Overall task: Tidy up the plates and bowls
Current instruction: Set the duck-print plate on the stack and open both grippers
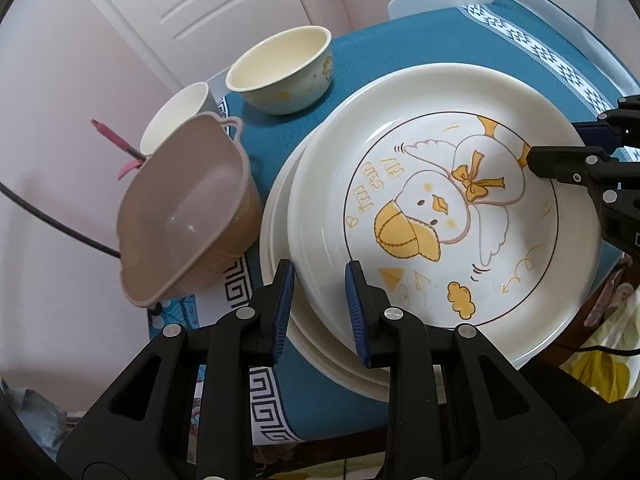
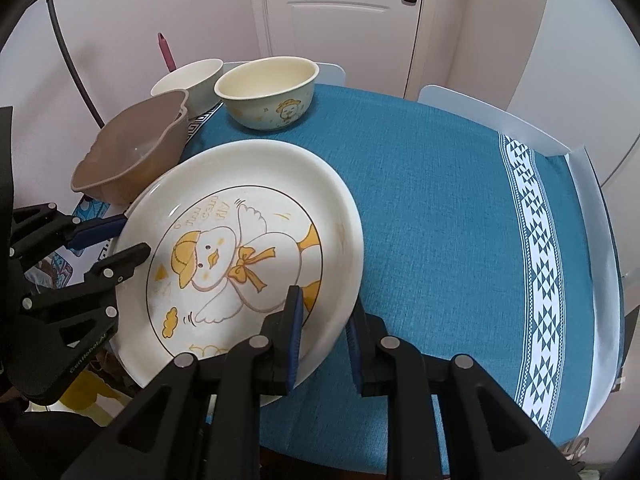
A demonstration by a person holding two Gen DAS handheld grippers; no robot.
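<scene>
Duck-print plate (image 2: pixel 240 240) on top of a stack of white plates (image 1: pixel 280 216), over the blue tablecloth (image 2: pixel 440 208); left gripper (image 1: pixel 320 300) clamped on the plate's near-left rim, one blue pad (image 1: pixel 356 300) inside the rim, the other outside it; right gripper (image 2: pixel 324 340) clamped on the opposite rim, one finger over the duck print, the other under the outer edge; in the right wrist view the plate sits tilted, its right edge raised above the cloth. Beyond the stack: brown plastic bowl (image 1: pixel 180 216), tipped, just beside the plates; cream bowl with a cartoon figure (image 2: pixel 266 92), upright; plain white bowl (image 2: pixel 192 80) behind the brown one.
</scene>
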